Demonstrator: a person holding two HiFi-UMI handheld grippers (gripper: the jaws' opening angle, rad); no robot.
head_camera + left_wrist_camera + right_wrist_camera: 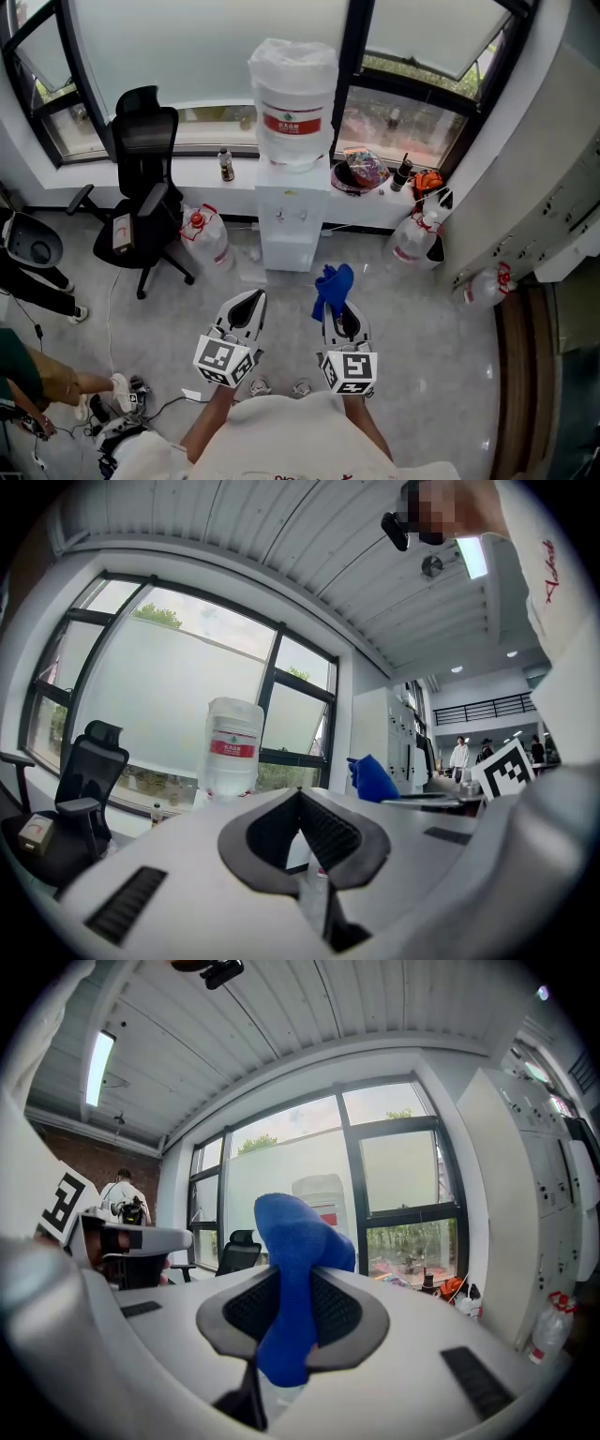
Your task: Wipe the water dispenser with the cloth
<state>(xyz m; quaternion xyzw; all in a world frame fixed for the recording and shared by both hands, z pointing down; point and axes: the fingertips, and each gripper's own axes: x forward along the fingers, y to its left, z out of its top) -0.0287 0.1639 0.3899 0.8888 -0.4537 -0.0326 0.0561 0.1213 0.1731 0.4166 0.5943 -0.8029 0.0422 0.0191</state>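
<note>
Right gripper [340, 311] pinches the blue microfibre cloth [333, 283], most of it standing free past the jaws — a ready wiping pad, I'd judge. Left gripper [247, 307] is pressed together on nothing, riding alongside. The white bottle-topped water dispenser [286, 225] waits ahead by the window — well apart, untouched.

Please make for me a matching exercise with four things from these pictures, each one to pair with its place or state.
1 blue cloth
2 left gripper
3 office chair
4 water bottle

A left of the water dispenser
B on top of the water dispenser
C clamped in the right gripper
D shut, empty

Pairs: 1-C, 2-D, 3-A, 4-B
</note>
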